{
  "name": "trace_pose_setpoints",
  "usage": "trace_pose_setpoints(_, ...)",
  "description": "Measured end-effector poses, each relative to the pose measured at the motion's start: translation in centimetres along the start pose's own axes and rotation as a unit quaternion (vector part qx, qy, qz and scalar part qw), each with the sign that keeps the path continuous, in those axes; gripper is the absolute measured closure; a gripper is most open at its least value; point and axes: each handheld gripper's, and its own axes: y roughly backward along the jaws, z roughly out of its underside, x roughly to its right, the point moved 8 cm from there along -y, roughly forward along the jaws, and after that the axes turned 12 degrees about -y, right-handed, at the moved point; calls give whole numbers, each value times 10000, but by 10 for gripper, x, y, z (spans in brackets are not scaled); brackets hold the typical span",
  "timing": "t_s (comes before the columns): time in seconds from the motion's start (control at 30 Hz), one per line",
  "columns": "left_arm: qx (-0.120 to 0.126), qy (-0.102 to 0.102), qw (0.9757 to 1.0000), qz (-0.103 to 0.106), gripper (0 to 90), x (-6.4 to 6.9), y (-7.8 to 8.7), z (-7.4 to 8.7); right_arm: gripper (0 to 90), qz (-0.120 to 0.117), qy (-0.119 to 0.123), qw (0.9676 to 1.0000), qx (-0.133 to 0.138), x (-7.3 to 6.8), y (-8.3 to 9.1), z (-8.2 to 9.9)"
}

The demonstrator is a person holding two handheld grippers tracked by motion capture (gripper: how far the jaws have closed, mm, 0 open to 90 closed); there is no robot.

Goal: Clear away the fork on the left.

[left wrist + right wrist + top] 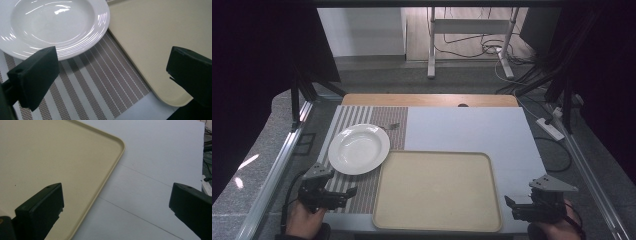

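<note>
- The plate [359,148] is white, round and glossy, with a broad ridged rim, and has nothing on it.
- It lies on the striped mat [362,187] near the tabletop's left edge, touching the beige tray [437,191].
- The left gripper [343,194], jaws spread, hovers just beside the plate's near rim.
- The right gripper [512,206], also spread, sits at the tray's near right corner.

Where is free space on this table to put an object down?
The beige tray is bare inside, and so is the grey board behind it. The striped placemat is crowded: the white plate covers much of it, a fork behind.
</note>
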Motion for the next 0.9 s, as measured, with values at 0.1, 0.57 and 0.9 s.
trace_pose_setpoints(0.1,-32,-34,10000,1,0,-1,-3,0,3,0,13,10000,1,0,0,0)
trace_pose_setpoints(0.57,-211,-252,9995,12,0,-10,-22,-8,2,-5,24,10000,-5,0,0,0)
trace_pose_setpoints(0.9,-244,-127,9996,91,0,-24,-37,-20,2,11,41,10000,-26,-1,-1,0)
